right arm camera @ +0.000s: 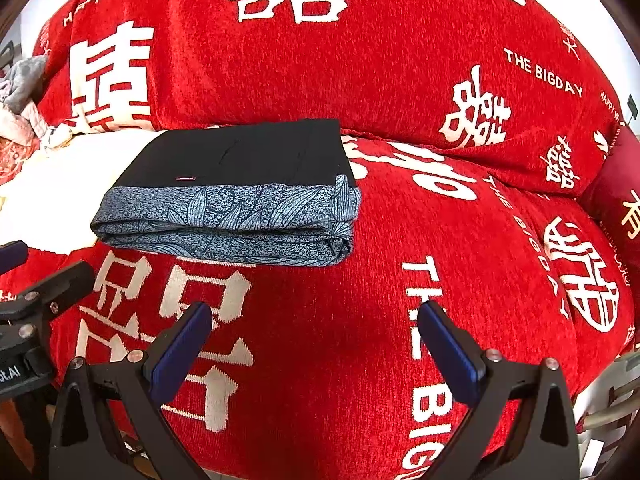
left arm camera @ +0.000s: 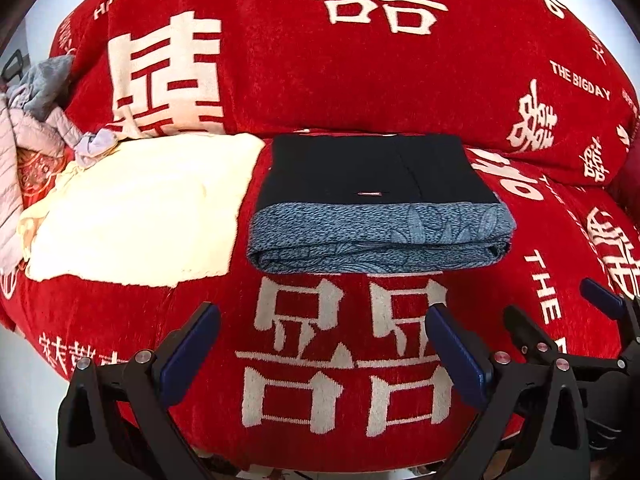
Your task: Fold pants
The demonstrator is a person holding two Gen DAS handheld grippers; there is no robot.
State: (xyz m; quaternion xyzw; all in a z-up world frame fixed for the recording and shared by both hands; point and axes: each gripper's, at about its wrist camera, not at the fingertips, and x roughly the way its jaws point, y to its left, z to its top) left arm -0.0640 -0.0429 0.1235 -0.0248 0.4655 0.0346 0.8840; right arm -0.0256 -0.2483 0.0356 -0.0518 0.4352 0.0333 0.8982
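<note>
folded pants (left arm camera: 380,204) squared; both hand-held grippers (left arm camera: 320,344) (right arm camera: 316,344) apart, empty.

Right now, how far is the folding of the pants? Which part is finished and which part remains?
Done, it seems: the dark navy pants with the blue patterned fabric band lie as a flat, squared bundle on the red cover with white characters. In hand: nothing; the left gripper and the right gripper are both open, short of the bundle. Left: perhaps nothing, or the clothes pile beyond the cream blanket.
</note>
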